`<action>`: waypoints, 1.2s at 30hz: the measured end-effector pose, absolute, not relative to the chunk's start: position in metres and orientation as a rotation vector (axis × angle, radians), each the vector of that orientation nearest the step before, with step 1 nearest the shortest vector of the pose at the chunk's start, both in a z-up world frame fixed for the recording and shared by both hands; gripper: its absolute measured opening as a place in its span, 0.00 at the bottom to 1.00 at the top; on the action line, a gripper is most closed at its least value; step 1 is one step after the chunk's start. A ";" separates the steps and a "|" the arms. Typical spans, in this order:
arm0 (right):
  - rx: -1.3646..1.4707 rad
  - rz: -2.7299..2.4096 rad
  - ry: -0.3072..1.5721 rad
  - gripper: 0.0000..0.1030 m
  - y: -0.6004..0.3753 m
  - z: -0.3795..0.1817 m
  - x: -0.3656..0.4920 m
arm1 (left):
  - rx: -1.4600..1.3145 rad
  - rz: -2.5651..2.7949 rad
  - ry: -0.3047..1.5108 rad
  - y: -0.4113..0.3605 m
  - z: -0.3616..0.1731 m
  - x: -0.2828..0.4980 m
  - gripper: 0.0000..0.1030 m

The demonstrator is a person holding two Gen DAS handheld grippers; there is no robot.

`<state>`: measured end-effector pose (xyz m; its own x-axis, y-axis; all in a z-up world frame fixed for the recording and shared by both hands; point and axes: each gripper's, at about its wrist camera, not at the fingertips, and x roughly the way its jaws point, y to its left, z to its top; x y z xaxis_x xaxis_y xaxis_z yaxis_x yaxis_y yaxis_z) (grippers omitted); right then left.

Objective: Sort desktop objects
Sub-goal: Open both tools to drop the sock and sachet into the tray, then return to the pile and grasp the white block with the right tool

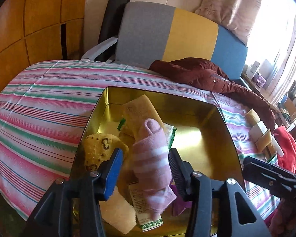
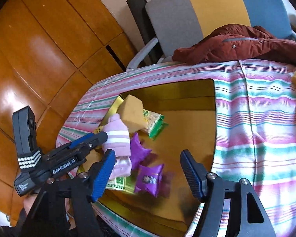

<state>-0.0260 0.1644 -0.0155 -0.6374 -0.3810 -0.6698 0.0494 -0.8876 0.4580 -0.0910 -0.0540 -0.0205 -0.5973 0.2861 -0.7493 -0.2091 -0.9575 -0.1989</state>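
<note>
Trouble is most likely coming from the pink striped sock (image 1: 153,158), which is lying between the jaws of the left gripper (image 1: 146,158) above the gold tin (image 1: 222,116) on the striped cloth (image 1: 39,102). The left fingers are standing partly apart; the black pad is sitting just beside the sock and the blue pad is clear of it, so I am judging that the sock is no longer being pinched, though the contact on the black side is hard to tell. If that gripper is pulling away while the fluffy fabric is catching on the ribbed pad, the sock may be dragging out over the rim or pulling the green packet (image 1: 148,209) under it. The right gripper (image 2: 148,171) is hanging with its fingers spread wide and nothing between them, over the two purple snack packets (image 2: 148,179) that are lying on the tin's floor; one packet is looking blurred, so it may be sliding, and a low jaw could be pushing it against the green-and-white wrapper (image 2: 153,122) or the tan block (image 2: 132,112). More blocks (image 1: 260,130) are waiting on the cloth near the red jacket (image 1: 207,75), well apart from the tin. As for writing, the side of the left gripper is showing "GenRobot.AI" in the right wrist view; the small print on the packets is not readable.
</note>
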 end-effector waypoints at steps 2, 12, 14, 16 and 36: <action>1.192 -2.591 -0.592 0.73 0.167 -0.016 -0.020 | -1.226 2.584 -0.146 -0.057 -0.018 -0.089 0.47; 1.237 -2.697 -0.654 0.82 0.199 -0.022 0.001 | -1.121 2.633 -0.110 -0.059 0.005 -0.063 0.47; 1.244 -2.711 -0.690 0.82 0.210 -0.023 0.004 | -1.122 2.617 -0.101 -0.054 0.006 -0.061 0.47; 1.251 -2.736 -0.733 0.83 0.224 -0.025 0.010 | -1.136 2.582 -0.115 -0.048 0.005 -0.060 0.47; 1.236 -3.148 -1.054 0.91 0.410 0.006 0.100 | -1.039 2.336 0.073 0.045 0.023 -0.036 0.46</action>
<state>0.0999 0.4100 0.0061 -0.6871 0.1472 -0.7115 -0.5459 -0.7508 0.3718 -0.0359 0.0455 0.0232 -0.5316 0.4821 -0.6964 -0.5245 -0.8330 -0.1762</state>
